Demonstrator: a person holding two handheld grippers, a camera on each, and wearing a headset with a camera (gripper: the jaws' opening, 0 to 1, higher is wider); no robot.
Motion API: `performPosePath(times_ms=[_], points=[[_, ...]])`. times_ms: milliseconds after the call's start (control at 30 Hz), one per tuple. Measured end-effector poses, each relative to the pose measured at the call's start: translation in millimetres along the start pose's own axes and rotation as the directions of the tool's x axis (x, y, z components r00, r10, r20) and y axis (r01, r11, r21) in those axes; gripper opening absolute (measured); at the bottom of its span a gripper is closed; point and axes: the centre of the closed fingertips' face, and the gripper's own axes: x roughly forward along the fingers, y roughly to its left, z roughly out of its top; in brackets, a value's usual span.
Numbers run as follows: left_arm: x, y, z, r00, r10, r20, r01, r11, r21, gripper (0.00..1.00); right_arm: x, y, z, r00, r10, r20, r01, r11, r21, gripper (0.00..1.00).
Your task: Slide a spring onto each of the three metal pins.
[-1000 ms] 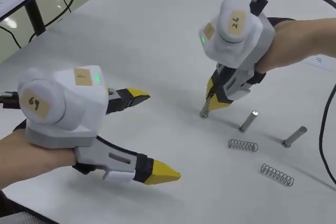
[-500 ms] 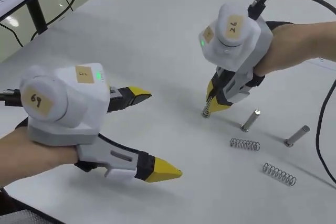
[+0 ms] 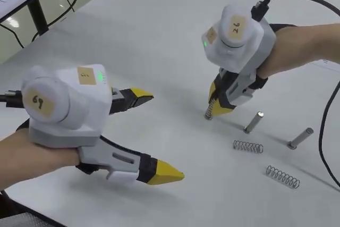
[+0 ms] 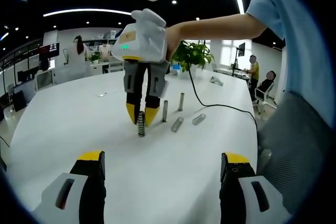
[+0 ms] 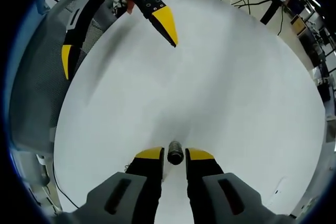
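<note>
Two tongs hover over the white worktop (image 3: 159, 35). At eight o'clock in the head view the left tongs (image 3: 155, 135) gape wide, empty. Toward two o'clock the right tongs (image 3: 215, 108) point down, pinched nearly closed on a coiled steel spring (image 3: 209, 112), apparently over the first pin. At four o'clock from it stand a bare grey metal pin (image 3: 253, 122) and a second bare pin (image 3: 299, 137); at their six o'clock lie a loose wire spring (image 3: 247, 146) and another loose spring (image 3: 282, 177). The first spring seems nearly seated; next: release, then grip a loose spring and align it over a pin.
</note>
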Motion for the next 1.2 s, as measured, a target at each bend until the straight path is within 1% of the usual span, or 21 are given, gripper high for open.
performPosePath(times_ms=[133,200,300,333,367,500,567,600,700,767,800,833,867,900,967,1000,1033,1067,1133,1200], points=[[0.5,-1.1,0.4,1.0000,-0.003,0.001,0.003,1.000,0.000,0.89,0.7,1.0,-1.5,1.0000,0.000,0.008,0.000,1.000,0.012,0.22],[0.6,-1.0,0.6,1.0000,-0.003,0.002,0.003,1.000,0.002,0.89,1.1,-0.1,-1.5,0.9999,-0.004,0.016,0.004,1.000,0.019,0.30],[0.6,-1.5,1.9,1.0000,-0.002,0.005,0.002,1.000,0.000,0.89,1.2,-1.2,0.2,0.9988,-0.003,0.048,0.000,0.998,0.061,0.37],[0.6,-1.7,2.3,1.0000,-0.002,0.006,0.002,1.000,0.000,0.89,0.6,-1.3,1.7,0.9980,-0.005,0.063,0.001,0.998,0.059,0.38],[0.5,-1.9,2.5,1.0000,-0.002,0.006,0.002,1.000,0.000,0.89,-1.4,1.8,3.5,0.9969,-0.007,0.079,0.001,0.997,0.074,0.40],[0.9,-2.9,3.8,1.0000,-0.003,0.008,0.003,1.000,0.000,0.89,-2.5,2.1,6.7,0.9936,-0.023,0.111,0.012,0.995,0.101,0.54],[1.4,-3.7,4.2,1.0000,-0.005,0.008,0.005,1.000,0.000,0.89,-3.5,2.2,6.5,0.9919,-0.032,0.123,0.019,0.995,0.101,0.57],[1.5,-4.2,4.6,0.9999,-0.006,0.009,0.006,1.000,0.000,0.89,-3.8,1.5,6.6,0.9906,-0.040,0.131,0.024,0.993,0.116,0.59],[1.3,-4.5,5.6,0.9999,-0.006,0.012,0.006,1.000,-0.001,0.89,-4.1,1.2,6.8,0.9865,-0.053,0.155,0.031,0.990,0.137,0.68],[1.0,-3.7,6.2,0.9999,-0.005,0.015,0.005,1.000,-0.004,0.89,-5.5,-2.4,10.4,0.9781,-0.085,0.190,0.059,0.989,0.139,0.72],[0.6,-2.9,6.6,0.9999,-0.002,0.017,0.002,1.000,-0.006,0.90,-7.3,-2.6,12.1,0.9728,-0.099,0.209,0.065,0.985,0.162,0.72],[0.4,-2.6,6.9,0.9998,-0.001,0.018,0.001,1.000,-0.007,0.90,-8.8,-1.8,15.1,0.9657,-0.107,0.237,0.066,0.983,0.173,0.72],[0.1,-2.2,7.1,0.9998,0.001,0.019,-0.001,1.000,-0.008,0.90,-10.1,-0.3,16.7,0.9611,-0.108,0.255,0.061,0.981,0.185,0.73],[-0.1,-1.9,7.7,0.9998,0.003,0.022,-0.003,1.000,-0.009,0.90,-12.0,0.7,17.2,0.9567,-0.116,0.267,0.060,0.976,0.208,0.74],[-0.3,-2.0,8.1,0.9997,0.003,0.023,-0.003,1.000,-0.009,0.90,-13.7,1.5,16.3,0.9509,-0.134,0.279,0.074,0.974,0.214,0.76],[-0.3,-2.3,8.4,0.9997,0.003,0.023,-0.003,1.000,-0.009,0.90,-14.0,2.7,15.5,0.9496,-0.136,0.282,0.074,0.972,0.222,0.77],[-0.4,-2.7,8.9,0.9997,0.003,0.024,-0.002,1.000,-0.008,0.90,-14.1,4.0,13.9,0.9458,-0.146,0.290,0.078,0.969,0.233,0.79],[-0.4,-3.0,9.3,0.9997,0.002,0.025,-0.002,1.000,-0.008,0.90,-15.0,4.3,14.2,0.9406,-0.156,0.301,0.086,0.968,0.234,0.81],[-0.5,-3.4,10.2,0.9996,0.001,0.028,-0.001,1.000,-0.007,0.90,-17.7,5.6,15.0,0.9290,-0.180,0.324,0.094,0.960,0.264,0.87],[-0.9,-3.3,11.0,0.9996,0.001,0.030,-0.001,1.000,-0.008,0.90,-20.3,6.7,12.8,0.9190,-0.195,0.343,0.094,0.952,0.290,0.89]])
